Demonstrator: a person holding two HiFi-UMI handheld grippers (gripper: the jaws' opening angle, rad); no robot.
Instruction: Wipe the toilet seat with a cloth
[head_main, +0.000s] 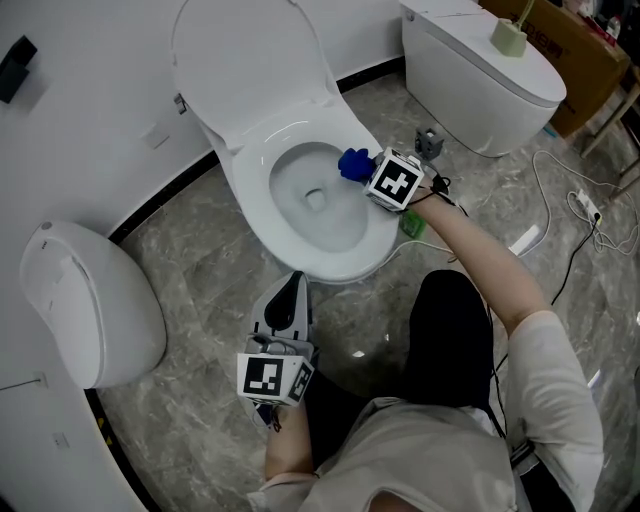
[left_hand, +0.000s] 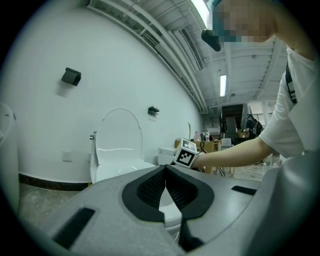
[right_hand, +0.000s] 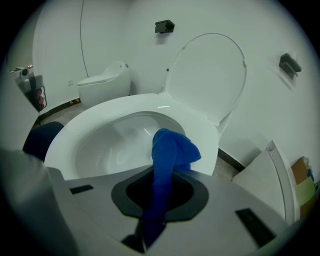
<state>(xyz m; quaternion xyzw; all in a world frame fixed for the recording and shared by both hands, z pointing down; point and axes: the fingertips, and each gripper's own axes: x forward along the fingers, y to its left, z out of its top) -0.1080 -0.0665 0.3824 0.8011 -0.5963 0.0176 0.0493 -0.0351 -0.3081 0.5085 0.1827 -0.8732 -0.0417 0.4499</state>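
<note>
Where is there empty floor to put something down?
Bare floor lies between the left toilet and the middle toilet, and a smaller patch between the middle toilet and the right toilet. The right side is crowded: cables trail there. The right gripper holds the cloth at the middle toilet's rim.

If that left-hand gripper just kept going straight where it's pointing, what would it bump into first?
Most likely the front rim of the toilet bowl. The left gripper, jaws shut and empty, points at it from close by, though depth is hard to judge.
</note>
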